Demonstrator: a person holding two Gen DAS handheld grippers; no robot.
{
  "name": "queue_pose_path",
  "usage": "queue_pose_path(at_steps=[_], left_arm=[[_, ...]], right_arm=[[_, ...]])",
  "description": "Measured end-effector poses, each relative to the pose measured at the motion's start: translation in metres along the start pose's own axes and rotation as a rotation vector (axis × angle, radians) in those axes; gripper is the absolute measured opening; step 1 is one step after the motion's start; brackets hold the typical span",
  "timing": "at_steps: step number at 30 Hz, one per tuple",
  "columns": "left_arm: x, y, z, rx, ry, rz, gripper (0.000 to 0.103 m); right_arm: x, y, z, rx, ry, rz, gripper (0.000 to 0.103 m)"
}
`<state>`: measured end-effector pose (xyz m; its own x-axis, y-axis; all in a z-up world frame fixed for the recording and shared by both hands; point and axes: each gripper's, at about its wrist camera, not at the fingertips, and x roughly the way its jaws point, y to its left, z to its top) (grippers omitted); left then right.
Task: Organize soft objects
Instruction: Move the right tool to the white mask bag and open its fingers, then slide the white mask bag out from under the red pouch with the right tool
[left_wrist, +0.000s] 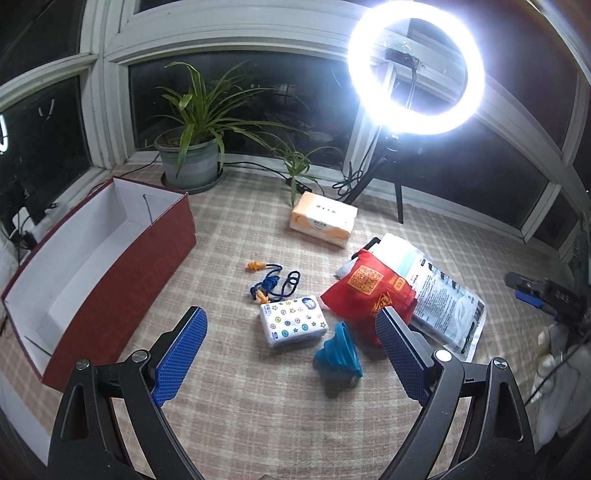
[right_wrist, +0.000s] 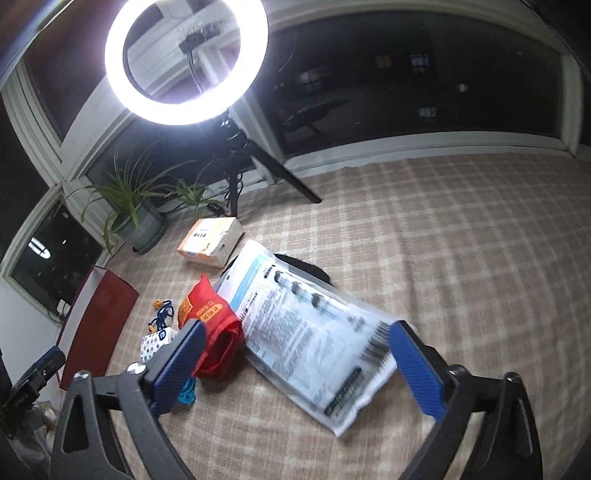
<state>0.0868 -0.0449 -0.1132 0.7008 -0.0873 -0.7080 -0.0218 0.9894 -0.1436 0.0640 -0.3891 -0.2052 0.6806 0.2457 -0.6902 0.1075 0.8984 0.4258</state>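
On the checked cloth lie a small tissue pack with dots, a blue folding funnel, a red cloth pouch, a clear mask packet, corded orange earplugs and an orange tissue pack. A dark red open box with a white inside stands at the left. My left gripper is open above the small tissue pack and funnel. My right gripper is open, its fingers either side of the mask packet, beside the red pouch.
A ring light on a tripod stands at the back by the windows. A potted plant and cables sit on the sill side. The other gripper shows at the right edge. The box also shows in the right wrist view.
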Motion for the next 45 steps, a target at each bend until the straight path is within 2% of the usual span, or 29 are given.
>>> queue_pose_path(at_steps=[5,6,10,14,16,18,28,33,36,40,45], left_arm=[[0.003,-0.002,0.002,-0.006,-0.005,0.022,0.093],[0.004,-0.003,0.002,-0.005,-0.003,0.023,0.093],[0.010,-0.007,0.002,0.002,0.001,0.030,0.093],[0.012,-0.006,0.004,-0.007,0.005,0.037,0.093],[0.013,-0.005,0.005,-0.014,0.004,0.044,0.093],[0.014,-0.002,0.006,-0.022,0.003,0.052,0.093],[0.024,0.009,0.002,-0.056,0.029,0.076,0.093],[0.025,0.012,0.000,-0.060,0.036,0.080,0.093],[0.026,0.014,0.000,-0.065,0.037,0.081,0.093],[0.025,0.017,-0.001,-0.076,0.033,0.078,0.093],[0.026,0.012,-0.002,-0.070,0.036,0.054,0.093]], right_arm=[[0.049,0.009,0.026,-0.010,0.108,0.059,0.053],[0.059,0.011,0.031,0.000,0.126,0.068,0.051],[0.095,0.019,0.050,0.028,0.167,0.088,0.050],[0.134,0.034,0.069,-0.009,0.208,0.081,0.049],[0.148,0.042,0.073,-0.038,0.226,0.071,0.043],[0.162,0.055,0.074,-0.084,0.250,0.070,0.039],[0.205,0.110,0.075,-0.348,0.276,-0.049,0.039],[0.230,0.126,0.070,-0.511,0.364,-0.143,0.037],[0.232,0.126,0.066,-0.575,0.404,-0.168,0.037],[0.224,0.113,0.065,-0.564,0.437,-0.175,0.036],[0.205,0.075,0.061,-0.460,0.467,-0.150,0.036]])
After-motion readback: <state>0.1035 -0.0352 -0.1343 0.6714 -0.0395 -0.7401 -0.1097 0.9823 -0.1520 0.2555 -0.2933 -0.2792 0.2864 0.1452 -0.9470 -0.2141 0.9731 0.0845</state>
